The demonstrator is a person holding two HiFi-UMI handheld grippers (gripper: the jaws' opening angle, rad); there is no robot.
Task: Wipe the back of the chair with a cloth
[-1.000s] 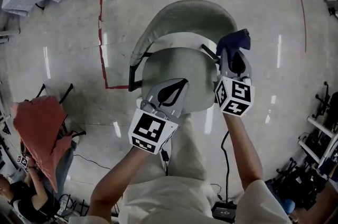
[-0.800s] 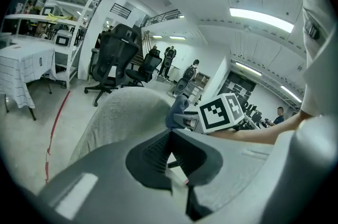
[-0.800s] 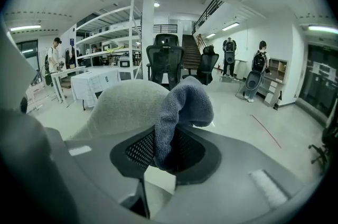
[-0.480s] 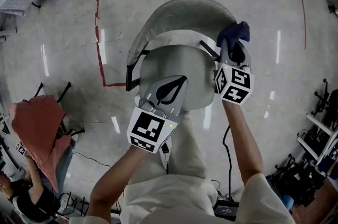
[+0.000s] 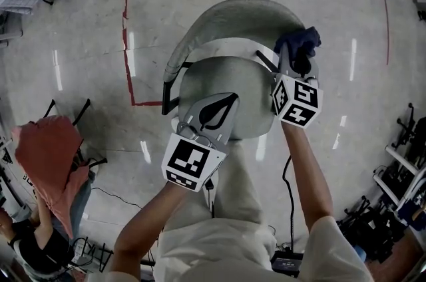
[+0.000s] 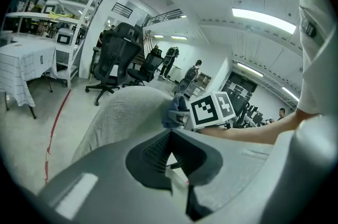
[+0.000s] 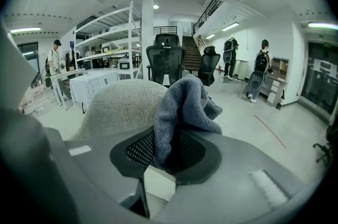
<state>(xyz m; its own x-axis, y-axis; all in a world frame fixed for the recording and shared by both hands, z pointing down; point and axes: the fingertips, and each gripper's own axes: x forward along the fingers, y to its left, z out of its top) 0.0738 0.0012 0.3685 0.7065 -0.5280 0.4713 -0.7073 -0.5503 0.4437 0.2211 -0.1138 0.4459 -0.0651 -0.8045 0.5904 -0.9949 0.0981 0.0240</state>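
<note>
The right tool [image 5: 297, 61] pinches a blue cloth [image 5: 301, 40] at the chair back [image 5: 223, 14]'s right edge, seemingly starting the wipe. Next it should sweep leftward. The left tool [image 5: 229, 102] hovers empty, pressed together.

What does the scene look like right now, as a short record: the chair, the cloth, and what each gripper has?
chair: grey, curved backrest, seat in front of the person
cloth: dark blue, bunched, at the backrest's end on the person's right
right gripper: shut on the cloth
left gripper: shut, empty, above the seat
cloth touching backrest: cannot tell
floor: red tape line left of the chair
</note>
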